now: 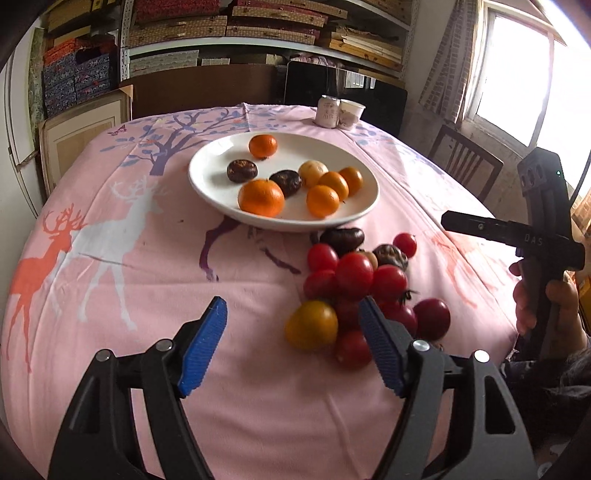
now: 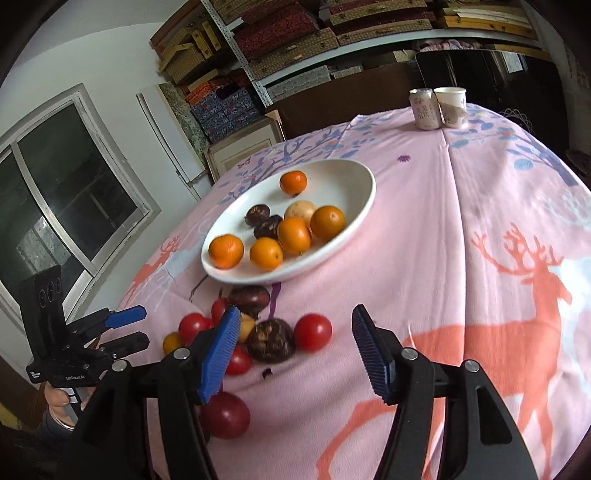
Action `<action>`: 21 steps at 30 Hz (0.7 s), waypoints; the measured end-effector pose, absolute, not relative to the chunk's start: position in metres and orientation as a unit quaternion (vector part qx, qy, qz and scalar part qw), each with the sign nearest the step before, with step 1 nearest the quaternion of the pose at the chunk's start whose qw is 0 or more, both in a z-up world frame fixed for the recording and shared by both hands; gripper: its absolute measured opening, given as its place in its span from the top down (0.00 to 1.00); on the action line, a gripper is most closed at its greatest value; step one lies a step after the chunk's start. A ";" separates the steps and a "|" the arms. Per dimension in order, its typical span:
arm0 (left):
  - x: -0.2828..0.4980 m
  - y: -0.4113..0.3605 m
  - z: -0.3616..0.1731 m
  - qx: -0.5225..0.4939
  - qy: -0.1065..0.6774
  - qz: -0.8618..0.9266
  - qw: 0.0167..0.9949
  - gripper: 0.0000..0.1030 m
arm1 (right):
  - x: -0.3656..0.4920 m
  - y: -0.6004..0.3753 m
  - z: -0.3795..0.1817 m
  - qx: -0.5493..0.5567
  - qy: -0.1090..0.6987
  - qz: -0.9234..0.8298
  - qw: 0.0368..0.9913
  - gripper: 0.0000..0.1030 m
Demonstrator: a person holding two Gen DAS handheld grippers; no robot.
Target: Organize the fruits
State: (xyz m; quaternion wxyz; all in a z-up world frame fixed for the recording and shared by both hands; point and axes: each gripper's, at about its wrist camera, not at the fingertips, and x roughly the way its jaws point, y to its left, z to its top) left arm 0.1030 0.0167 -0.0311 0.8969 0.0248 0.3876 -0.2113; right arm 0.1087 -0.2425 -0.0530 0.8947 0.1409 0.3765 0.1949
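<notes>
A white plate (image 1: 218, 157) (image 2: 343, 177) on the pink deer-print cloth holds several oranges (image 1: 261, 197), dark brown round fruits (image 1: 242, 171) and one pale one. In front of it on the cloth lies a heap of red cherry tomatoes (image 1: 354, 275) (image 2: 312, 332), a yellow tomato (image 1: 312, 325) and more dark brown fruits (image 2: 271, 339). My left gripper (image 1: 291, 312) is open just short of the heap, its right finger beside the yellow tomato. My right gripper (image 2: 295, 317) is open too, with its left finger over the heap. Neither holds anything.
A drink can (image 1: 327, 110) and a paper cup (image 1: 351, 114) stand together at the table's far edge. A wooden chair (image 1: 465, 162) is at the right side. Shelves of boxes (image 1: 229, 26) fill the back wall. A hand (image 1: 554, 302) holds the right gripper's handle.
</notes>
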 end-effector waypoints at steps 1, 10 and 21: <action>0.098 0.015 -0.034 0.030 0.386 -0.212 0.897 0.31 | 0.104 -0.242 -0.057 0.141 0.381 0.195 0.893 0.39; 0.107 0.006 -0.055 0.028 0.417 -0.201 0.886 0.58 | 0.079 -0.230 -0.059 0.124 0.382 0.201 0.894 0.39; 0.133 0.017 -0.070 -0.072 0.443 -0.248 0.858 0.65 | 0.066 -0.211 -0.060 0.099 0.403 0.257 0.873 0.39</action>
